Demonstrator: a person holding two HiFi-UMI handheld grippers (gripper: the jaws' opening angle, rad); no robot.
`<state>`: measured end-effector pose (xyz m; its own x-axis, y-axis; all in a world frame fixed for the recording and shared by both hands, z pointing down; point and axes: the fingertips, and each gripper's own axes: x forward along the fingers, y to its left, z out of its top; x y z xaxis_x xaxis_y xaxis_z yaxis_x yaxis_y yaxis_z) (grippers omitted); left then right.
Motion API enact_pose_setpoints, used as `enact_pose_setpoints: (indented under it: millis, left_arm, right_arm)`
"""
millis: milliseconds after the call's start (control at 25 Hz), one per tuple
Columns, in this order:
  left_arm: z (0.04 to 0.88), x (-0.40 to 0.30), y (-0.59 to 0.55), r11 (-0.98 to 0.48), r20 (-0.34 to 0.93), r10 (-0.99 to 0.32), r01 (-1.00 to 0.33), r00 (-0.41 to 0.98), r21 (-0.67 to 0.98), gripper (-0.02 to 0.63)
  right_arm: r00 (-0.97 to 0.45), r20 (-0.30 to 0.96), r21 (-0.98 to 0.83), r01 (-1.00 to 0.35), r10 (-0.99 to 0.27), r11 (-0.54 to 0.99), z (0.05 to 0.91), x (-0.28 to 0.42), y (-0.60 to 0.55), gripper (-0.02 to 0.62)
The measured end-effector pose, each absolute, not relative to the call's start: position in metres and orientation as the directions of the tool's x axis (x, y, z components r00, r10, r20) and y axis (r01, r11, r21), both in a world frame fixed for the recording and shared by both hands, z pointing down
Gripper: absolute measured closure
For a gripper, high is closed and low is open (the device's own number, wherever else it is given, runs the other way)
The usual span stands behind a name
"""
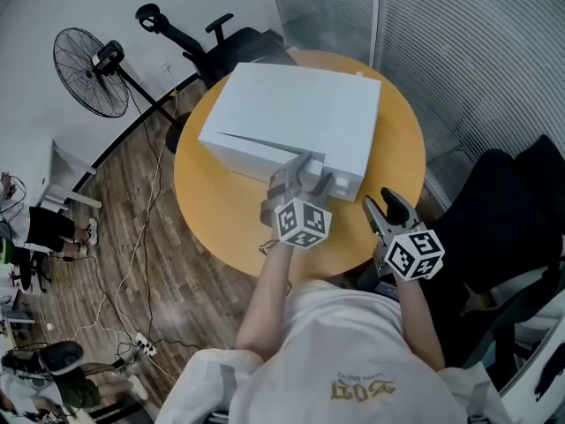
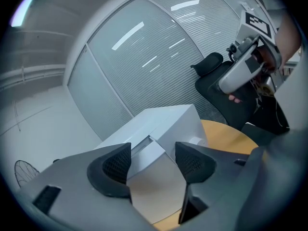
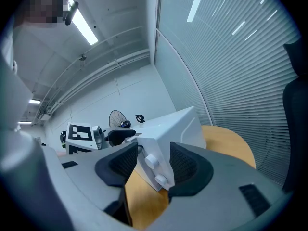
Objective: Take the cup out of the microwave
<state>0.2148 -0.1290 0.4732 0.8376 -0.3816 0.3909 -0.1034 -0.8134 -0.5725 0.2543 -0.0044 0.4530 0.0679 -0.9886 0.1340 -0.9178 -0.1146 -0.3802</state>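
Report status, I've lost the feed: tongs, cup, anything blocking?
Left tongs open at door edge of boxy white microwave. Right tongs open, empty. Cup unseen; door nearly shut, in the way.

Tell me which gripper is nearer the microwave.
Left. The left gripper is right at the front of the microwave, jaws apart. The right gripper hangs off to the right, back from its front corner, jaws apart too.
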Motion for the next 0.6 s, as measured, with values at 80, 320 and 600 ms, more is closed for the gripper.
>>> enact_pose_setpoints:
  millis: [80,320,600]
  left_arm:
    - [0.4746,0.215,-0.1294,-0.813,0.389,-0.383,-0.106,0.838,-0.573,0.321]
    - [0.4743,0.2144,-0.1277,-0.804,0.379,-0.393,-0.114,0.838,-0.583,0.321]
    - [0.4758,0.2101,-0.1256,-0.785,0.352,-0.413,-0.133,0.84,-0.605,0.316]
  right_arm:
    - [0.067,0.134,-0.38,-0.918,-0.989,-0.113,0.4543,0.2539,-0.0051,0.391]
    - [0.061,0.136,-0.375,-0.921,-0.989,-0.108,0.4535,0.2516,-0.0044,0.394]
    - [0.057,0.134,-0.37,-0.923,-0.989,-0.103,0.4526,0.2494,-0.0043,0.396]
